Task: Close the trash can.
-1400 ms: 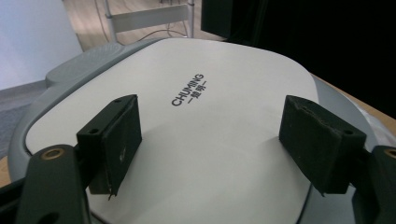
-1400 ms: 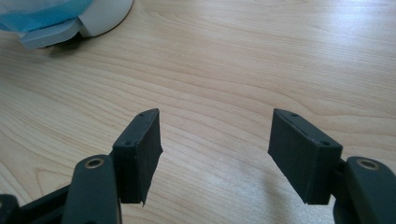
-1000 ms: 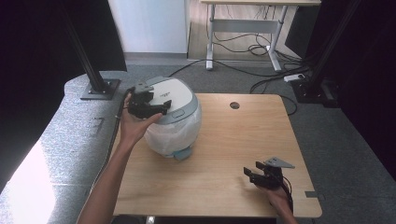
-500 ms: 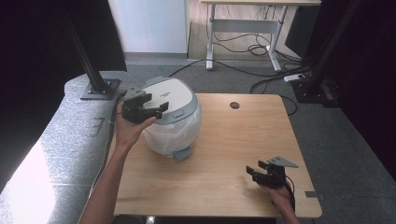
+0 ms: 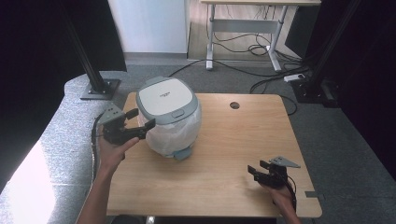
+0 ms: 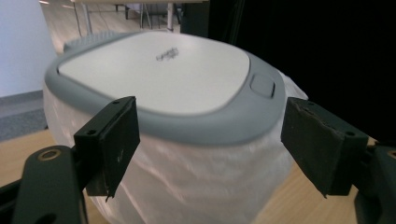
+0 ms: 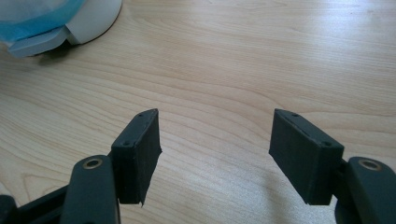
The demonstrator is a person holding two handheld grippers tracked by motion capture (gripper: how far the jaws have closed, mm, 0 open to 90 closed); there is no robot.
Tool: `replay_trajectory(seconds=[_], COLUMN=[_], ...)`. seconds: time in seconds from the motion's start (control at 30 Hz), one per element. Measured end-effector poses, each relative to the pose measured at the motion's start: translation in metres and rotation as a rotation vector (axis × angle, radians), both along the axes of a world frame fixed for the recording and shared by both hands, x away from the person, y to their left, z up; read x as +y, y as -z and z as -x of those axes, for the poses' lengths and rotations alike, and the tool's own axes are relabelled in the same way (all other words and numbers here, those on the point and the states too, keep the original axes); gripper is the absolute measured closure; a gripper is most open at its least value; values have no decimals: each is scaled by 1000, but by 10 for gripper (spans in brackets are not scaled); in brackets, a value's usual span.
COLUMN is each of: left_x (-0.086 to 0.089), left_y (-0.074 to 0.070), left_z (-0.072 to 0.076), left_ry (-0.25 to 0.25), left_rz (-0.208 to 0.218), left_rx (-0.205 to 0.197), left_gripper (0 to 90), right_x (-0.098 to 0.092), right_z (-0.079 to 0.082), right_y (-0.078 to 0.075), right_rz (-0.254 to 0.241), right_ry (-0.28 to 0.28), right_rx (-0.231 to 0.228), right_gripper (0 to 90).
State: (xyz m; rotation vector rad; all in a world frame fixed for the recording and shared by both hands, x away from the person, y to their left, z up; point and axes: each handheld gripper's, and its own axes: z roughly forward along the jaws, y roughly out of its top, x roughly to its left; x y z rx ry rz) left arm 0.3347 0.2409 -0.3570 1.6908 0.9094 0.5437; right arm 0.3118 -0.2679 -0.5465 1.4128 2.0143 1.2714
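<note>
1 rice cooker (image 5: 169,116), lid shut, stands on the wooden bench (image 5: 233,154). 2 grippers: the left gripper (image 5: 139,122) beside it, fingers wide, empty. The right gripper (image 5: 258,169) rests near the bench's front edge, fingers wide.

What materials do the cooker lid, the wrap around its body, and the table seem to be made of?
Cooker lid: probably matte plastic, a smooth white panel in a grey rim. Wrap: apparently thin translucent plastic film, wrinkled with a soft sheen. Table: wood or wood-look laminate; grain lines show, with a low-gloss finish.
</note>
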Motion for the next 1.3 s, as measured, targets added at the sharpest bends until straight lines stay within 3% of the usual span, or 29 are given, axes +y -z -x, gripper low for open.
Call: replay_trajectory(seconds=[0.23,0.37,0.83,1.0,1.2,1.3], left_x=[6,6,7,6,6,7], left_y=[31,48,128,139,144,153], left_z=[19,26,14,11,9,6], left_ry=[-12,-27,-57,-65,-76,-89], left_rz=[-18,-61,-139,-147,-152,-159], left_rx=[24,43,206,226,213,225], left_gripper=[190,188,185,186,184,181], right_x=[-3,-3,-2,-2,-1,-1], right_z=[1,1,0,0,0,-1], right_y=[-1,-1,2,3,3,5], right_rz=[-3,-1,12,15,19,27], right_ry=[9,11,9,10,8,9], right_rx=[-3,-3,5,8,8,11], right_gripper=[331,331,330,330,327,323])
